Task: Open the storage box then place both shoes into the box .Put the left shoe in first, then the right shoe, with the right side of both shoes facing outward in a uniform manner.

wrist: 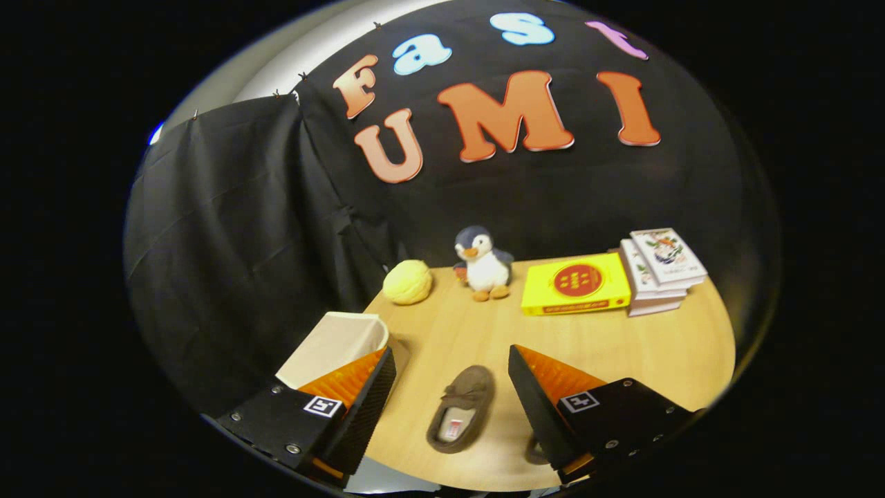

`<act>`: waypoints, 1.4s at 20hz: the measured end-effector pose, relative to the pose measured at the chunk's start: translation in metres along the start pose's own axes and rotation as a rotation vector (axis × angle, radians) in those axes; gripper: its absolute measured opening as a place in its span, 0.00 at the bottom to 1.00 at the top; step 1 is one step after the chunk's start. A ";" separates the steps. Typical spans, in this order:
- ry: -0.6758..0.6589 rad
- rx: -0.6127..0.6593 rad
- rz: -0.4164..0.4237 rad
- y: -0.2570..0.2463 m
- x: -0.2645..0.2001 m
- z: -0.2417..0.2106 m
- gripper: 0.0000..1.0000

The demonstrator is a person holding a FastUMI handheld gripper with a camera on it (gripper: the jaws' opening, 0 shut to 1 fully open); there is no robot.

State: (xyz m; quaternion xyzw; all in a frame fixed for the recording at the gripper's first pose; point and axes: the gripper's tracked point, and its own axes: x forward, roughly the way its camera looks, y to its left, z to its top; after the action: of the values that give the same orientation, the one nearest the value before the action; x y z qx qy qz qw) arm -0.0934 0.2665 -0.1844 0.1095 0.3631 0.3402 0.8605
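Gripper view. Gripper (453, 384) at the bottom of the frame, fingers spread wide, nothing held; ribbed wedge-shaped pads (346, 379) face inward.

Brown slipper (462, 409), soft suede-like upper with a moccasin seam and a pale insole, lies flat on the wooden table (622, 346) in the gap between the fingers, lower centre, touching neither. A second dark rounded shape (534, 453) shows just beside the right finger at the bottom; mostly hidden behind it, cannot tell what it is.

Storage box (339, 342), beige, fabric-like, with rounded corners, sits at lower left by the table's edge; its near part is covered by the left finger, and whether it has a lid cannot be made out.

Far side of the table, centre frame: a yellow knobbly ball (408, 281), a plush penguin (483, 264) standing upright, a flat yellow book (576, 283) with a red round mark, and to its right a stack of white books (660, 270), touching or nearly so. Smooth light wood grain on the tabletop.
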 end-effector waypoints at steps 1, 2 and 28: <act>0.035 0.027 0.042 0.014 0.010 -0.008 0.98; 0.071 0.053 0.083 0.026 0.019 -0.016 0.98; 0.565 0.483 0.535 0.183 0.150 -0.173 0.87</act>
State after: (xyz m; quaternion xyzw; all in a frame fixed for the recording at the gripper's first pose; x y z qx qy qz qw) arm -0.2314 0.4919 -0.3105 0.2999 0.6115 0.4727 0.5593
